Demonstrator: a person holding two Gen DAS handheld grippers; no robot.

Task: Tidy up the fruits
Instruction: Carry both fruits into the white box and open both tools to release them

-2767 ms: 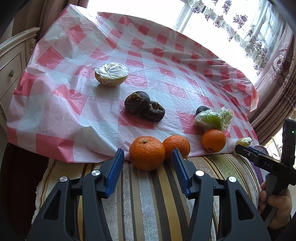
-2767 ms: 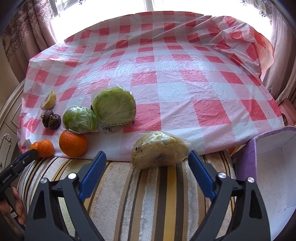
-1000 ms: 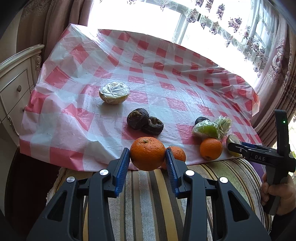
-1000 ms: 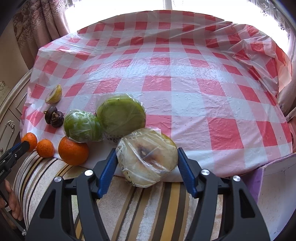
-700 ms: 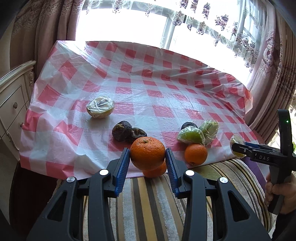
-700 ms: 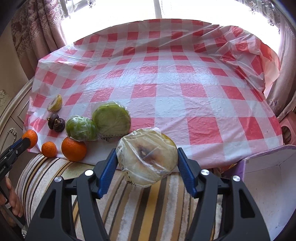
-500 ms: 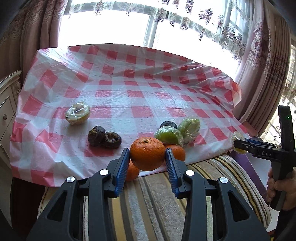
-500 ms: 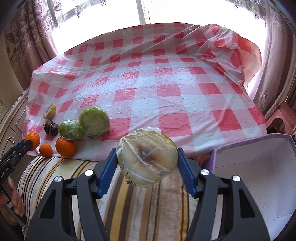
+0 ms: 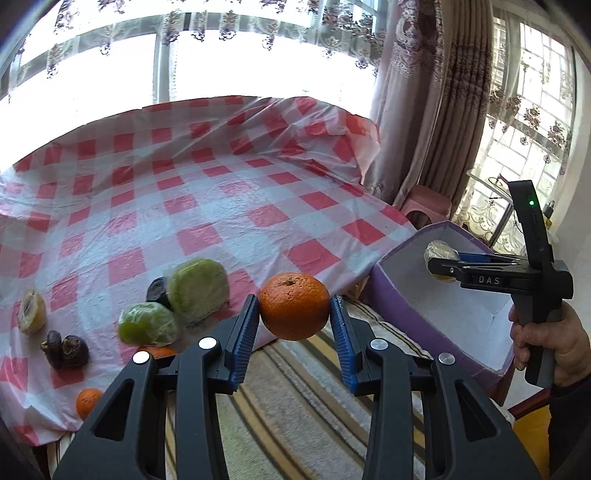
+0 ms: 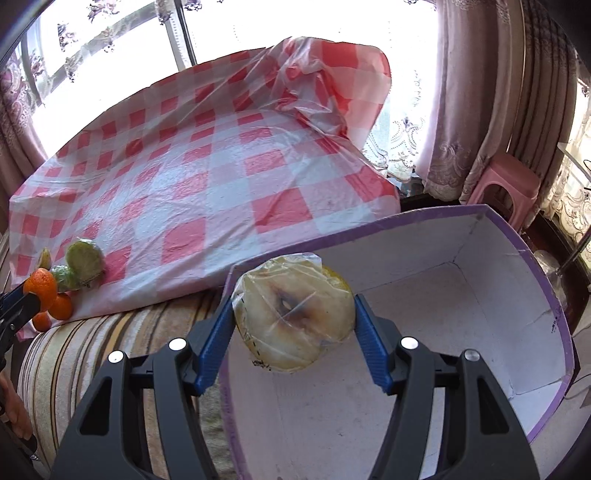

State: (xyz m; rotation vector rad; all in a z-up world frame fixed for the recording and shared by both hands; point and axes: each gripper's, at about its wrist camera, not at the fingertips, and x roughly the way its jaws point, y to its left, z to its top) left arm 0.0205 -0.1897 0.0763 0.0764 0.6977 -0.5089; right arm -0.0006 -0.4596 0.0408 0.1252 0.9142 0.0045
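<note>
Beside a red-checked tablecloth (image 10: 177,184), the right gripper (image 10: 293,321) is pinching a wrapped pale fruit half (image 10: 291,314) over the purple box (image 10: 517,258) at lower right, nearer it than the left gripper (image 9: 293,325), which is clamping an orange (image 9: 294,305).

Home living room — lace curtains (image 9: 258,22), checked tablecloth (image 9: 207,206), striped sofa cushion (image 9: 295,417)

Each hand-held gripper (image 9: 294,325) has black plastic arms, silver screws, ribbed blue fingers (image 9: 245,345); bare-skinned hand (image 9: 554,343) at three o'clock.
</note>
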